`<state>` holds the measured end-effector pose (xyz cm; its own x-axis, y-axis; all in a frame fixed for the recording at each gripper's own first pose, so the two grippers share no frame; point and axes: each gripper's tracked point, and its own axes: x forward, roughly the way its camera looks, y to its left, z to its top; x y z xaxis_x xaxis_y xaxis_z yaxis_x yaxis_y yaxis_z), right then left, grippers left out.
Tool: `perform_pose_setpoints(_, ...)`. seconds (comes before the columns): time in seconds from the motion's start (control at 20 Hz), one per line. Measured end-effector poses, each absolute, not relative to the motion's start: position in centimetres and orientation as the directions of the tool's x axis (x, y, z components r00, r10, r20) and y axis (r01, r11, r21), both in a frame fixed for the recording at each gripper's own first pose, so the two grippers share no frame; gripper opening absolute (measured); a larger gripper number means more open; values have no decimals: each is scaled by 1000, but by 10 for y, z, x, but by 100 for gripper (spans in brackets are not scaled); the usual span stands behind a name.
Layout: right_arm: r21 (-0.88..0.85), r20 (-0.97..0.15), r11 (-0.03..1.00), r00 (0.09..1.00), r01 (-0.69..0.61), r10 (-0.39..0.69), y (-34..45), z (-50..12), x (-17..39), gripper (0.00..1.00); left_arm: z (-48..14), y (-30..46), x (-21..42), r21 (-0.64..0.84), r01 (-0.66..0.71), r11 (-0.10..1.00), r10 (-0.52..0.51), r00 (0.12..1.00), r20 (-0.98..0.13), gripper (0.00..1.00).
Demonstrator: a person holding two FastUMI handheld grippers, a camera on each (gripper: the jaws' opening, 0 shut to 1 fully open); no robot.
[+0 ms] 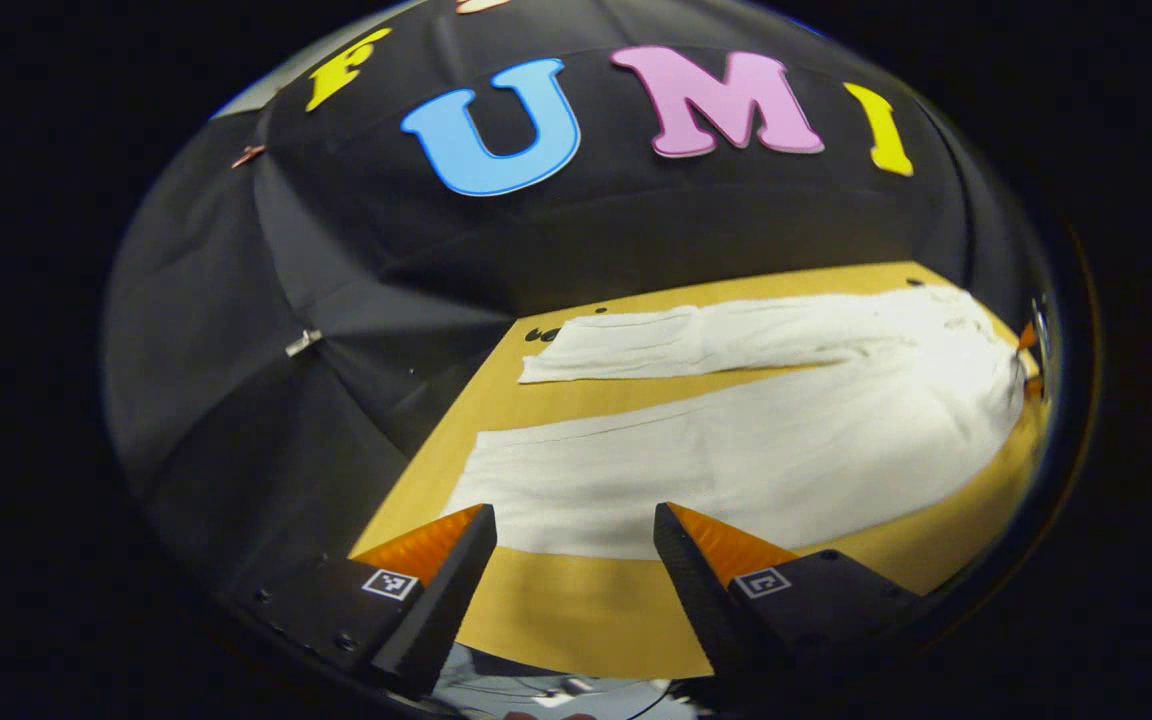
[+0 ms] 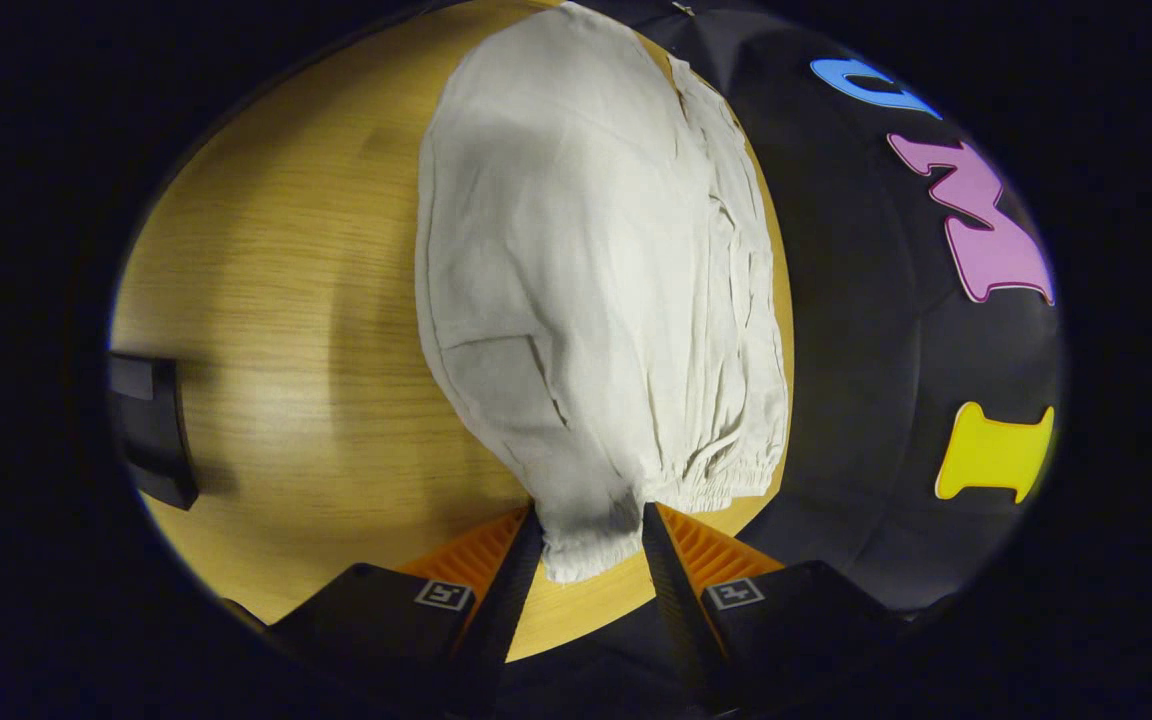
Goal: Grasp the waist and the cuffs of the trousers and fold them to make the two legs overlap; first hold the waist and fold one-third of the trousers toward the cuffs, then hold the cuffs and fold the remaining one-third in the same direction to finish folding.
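Left gripper view: the left tongs (image 1: 574,530) hover spread and empty at the near cuff of the white cotton trousers (image 1: 736,470), both legs flat and apart on the wooden desk (image 1: 576,610) — no fold made.

Right gripper view: the right tongs (image 2: 591,545) pinch the elastic waist (image 2: 586,555) — leg overlap and both thirds remain.

No readable text, labels or numbers.

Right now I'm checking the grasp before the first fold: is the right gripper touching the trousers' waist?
Touching. In the right gripper view, the right gripper has the elastic waist of the trousers pinched between both fingers.
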<state>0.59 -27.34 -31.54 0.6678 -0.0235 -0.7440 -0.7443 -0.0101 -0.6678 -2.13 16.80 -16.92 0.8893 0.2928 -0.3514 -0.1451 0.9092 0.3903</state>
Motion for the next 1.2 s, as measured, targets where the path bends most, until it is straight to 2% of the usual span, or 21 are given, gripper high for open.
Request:
perform_pose_setpoints(0.05,-664,-747,-16,665,-747,-26,-273,-316,9,65,-174,186,-19,451,-115,885,295,887,-354,99)
perform_pose_setpoints(0.1,-648,-761,-12,648,-762,-29,-273,-317,9,47,-179,204,-15,510,-78,857,295,885,-361,98)
perform_pose_setpoints(0.15,-643,-765,-6,642,-766,-38,-274,-321,11,47,-185,223,-10,564,-38,825,295,880,-372,98)
perform_pose_setpoints(0.25,-625,-780,1,624,-781,-46,-273,-321,12,39,-199,260,-2,645,51,763,294,860,-417,98)
perform_pose_setpoints(0.3,-630,-775,-12,630,-776,-44,-274,-323,17,27,-205,275,4,674,98,732,290,850,-439,98)
perform_pose_setpoints(0.4,-630,-775,-22,630,-777,-51,-273,-322,16,19,-214,304,13,733,197,651,281,834,-474,98)
perform_pose_setpoints(0.55,-602,-797,2,601,-798,-62,-272,-321,15,14,-231,343,23,787,352,507,268,803,-532,97)
perform_pose_setpoints(0.6,-594,-803,-2,594,-804,-59,-272,-321,14,11,-241,357,23,792,414,449,279,777,-565,97)
perform_pose_setpoints(0.7,-585,-809,-29,586,-810,-51,-271,-322,15,11,-252,385,28,799,514,311,298,746,-596,97)
perform_pose_setpoints(0.95,-561,-825,-20,561,-827,-72,-272,-322,16,11,-259,382,49,752,653,85,213,726,-654,95)
perform_pose_setpoints(1.1,-562,-824,-22,562,-827,-70,-272,-322,17,11,-264,366,45,690,724,-3,134,684,-717,97)
perform_pose_setpoints(1.2,-563,-823,-19,563,-826,-69,-274,-322,17,7,-268,360,55,702,710,-43,125,701,-702,96)
